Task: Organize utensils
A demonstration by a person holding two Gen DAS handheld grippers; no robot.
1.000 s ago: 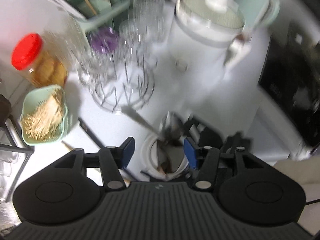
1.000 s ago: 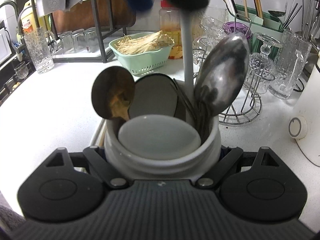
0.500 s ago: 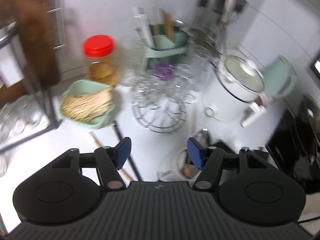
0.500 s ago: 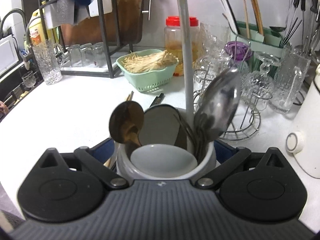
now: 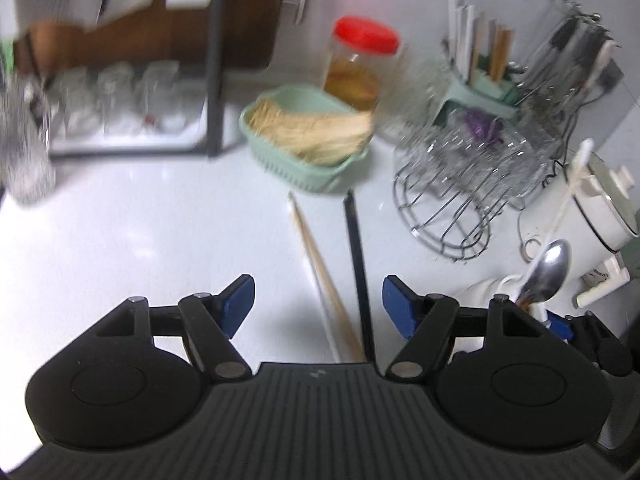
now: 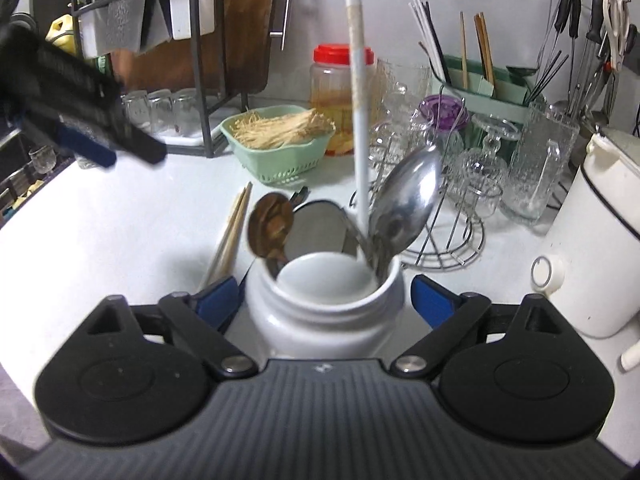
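A white ceramic utensil jar [image 6: 324, 312] stands between the fingers of my right gripper [image 6: 324, 300], whose jaws stand open on either side, apart from it. The jar holds a steel spoon [image 6: 408, 196], a small brown spoon [image 6: 272, 226], a flat metal utensil [image 6: 318, 226] and a tall white handle [image 6: 360, 92]. My left gripper [image 5: 318, 300] is open and empty above the counter. Wooden chopsticks [image 5: 320, 276] and a black chopstick [image 5: 358, 268] lie between its fingers. The jar [image 5: 492, 290] shows at its right.
A green basket of noodles [image 6: 280, 140], a red-lidded jar [image 6: 340, 92], a wire glass rack [image 6: 448, 200], a green chopstick holder [image 6: 480, 80], a white cooker [image 6: 600, 240] and a dish rack [image 6: 180, 60] crowd the back of the white counter [image 6: 120, 232].
My left gripper has let go of the white handle, risen away from the jar and swung left over the chopsticks. My right gripper has opened off the jar.
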